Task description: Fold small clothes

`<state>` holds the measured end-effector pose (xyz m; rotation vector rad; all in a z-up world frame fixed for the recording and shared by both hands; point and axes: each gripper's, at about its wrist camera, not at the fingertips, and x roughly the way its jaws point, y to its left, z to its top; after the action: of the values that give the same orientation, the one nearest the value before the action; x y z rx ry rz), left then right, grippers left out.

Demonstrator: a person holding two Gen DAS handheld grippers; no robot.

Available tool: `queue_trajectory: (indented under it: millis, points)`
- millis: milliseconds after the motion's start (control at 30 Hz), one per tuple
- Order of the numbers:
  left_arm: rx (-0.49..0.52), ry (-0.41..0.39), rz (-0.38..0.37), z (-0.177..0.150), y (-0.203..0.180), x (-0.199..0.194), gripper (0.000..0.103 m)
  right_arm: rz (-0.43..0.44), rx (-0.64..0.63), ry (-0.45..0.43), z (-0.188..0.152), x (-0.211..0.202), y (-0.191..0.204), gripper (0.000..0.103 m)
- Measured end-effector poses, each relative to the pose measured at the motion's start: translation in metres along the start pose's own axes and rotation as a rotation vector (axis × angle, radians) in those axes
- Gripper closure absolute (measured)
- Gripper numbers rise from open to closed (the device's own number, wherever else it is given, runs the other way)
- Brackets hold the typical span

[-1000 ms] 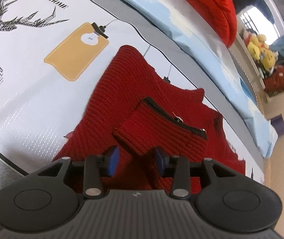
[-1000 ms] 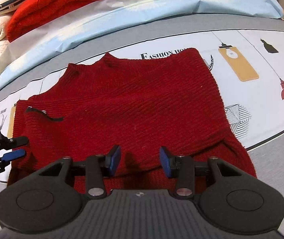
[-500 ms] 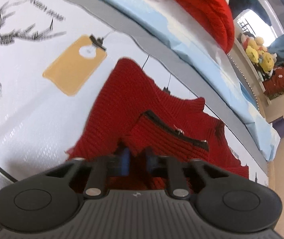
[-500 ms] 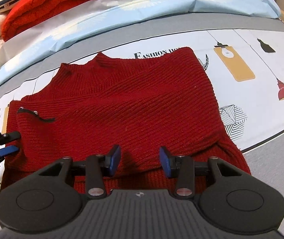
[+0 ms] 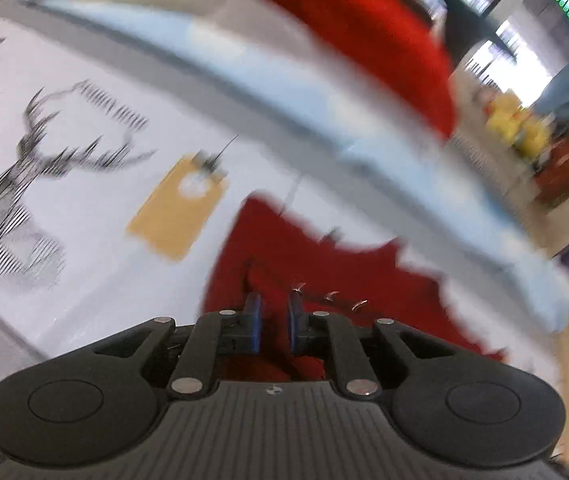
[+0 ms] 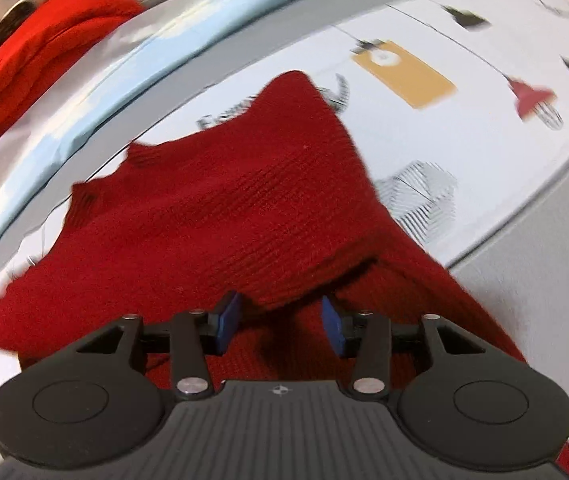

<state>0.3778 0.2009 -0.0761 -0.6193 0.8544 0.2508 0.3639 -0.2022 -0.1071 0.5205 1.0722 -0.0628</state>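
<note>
our left hand-held gripper (image 5: pixel 271 322) pinches the red sweater (image 6: pixel 244 216); our right hand-held gripper (image 6: pixel 280 328) is spread wide, with a sweater fold at 12 o'clock between its pads.

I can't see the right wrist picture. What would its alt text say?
A dark red knitted sweater lies on a printed white cloth, its near edge between the open blue-tipped right tongs. A brighter red garment sits far left, blurred.

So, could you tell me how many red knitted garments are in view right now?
2: the dark red sweater spread on the printed sheet, pinched by the left gripper, and a brighter red knit bundled behind it. Others may be hidden.
</note>
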Motion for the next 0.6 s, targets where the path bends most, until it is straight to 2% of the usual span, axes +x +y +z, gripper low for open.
queue_trajectory:
  millis: [100,167,233,267,367,433,500,567,600]
  points:
    - [-0.015,-0.006,0.005,0.001,0.004,0.000,0.090,0.007,0.075,0.007,0.004,0.004,-0.012,0.056]
    - [0.001,-0.020,-0.020,0.004,0.001,-0.003,0.090,-0.002,0.118,-0.006,0.008,0.006,-0.020,0.056]
    - [0.021,-0.019,-0.046,0.005,-0.004,-0.002,0.090,-0.023,0.160,-0.042,0.014,0.006,-0.031,0.078]
    - [0.028,-0.013,-0.057,0.005,-0.005,0.000,0.090,-0.026,0.182,-0.050,0.016,0.007,-0.037,0.084]
    - [0.044,0.025,-0.064,0.002,-0.003,0.009,0.090,-0.021,0.248,-0.021,0.014,0.009,-0.045,0.085]
    - [0.062,0.066,-0.043,-0.003,-0.001,0.019,0.090,-0.042,0.216,-0.039,0.008,-0.003,-0.033,0.085]
    - [0.092,0.100,0.009,-0.007,0.000,0.026,0.090,-0.010,0.177,-0.071,0.002,-0.020,-0.019,0.081]
    - [0.108,0.089,0.014,-0.009,-0.001,0.026,0.090,0.051,0.068,-0.161,0.000,-0.038,-0.002,0.081]
    - [0.125,0.086,0.017,-0.010,-0.003,0.027,0.090,0.060,-0.022,-0.215,0.001,-0.043,0.007,0.075]
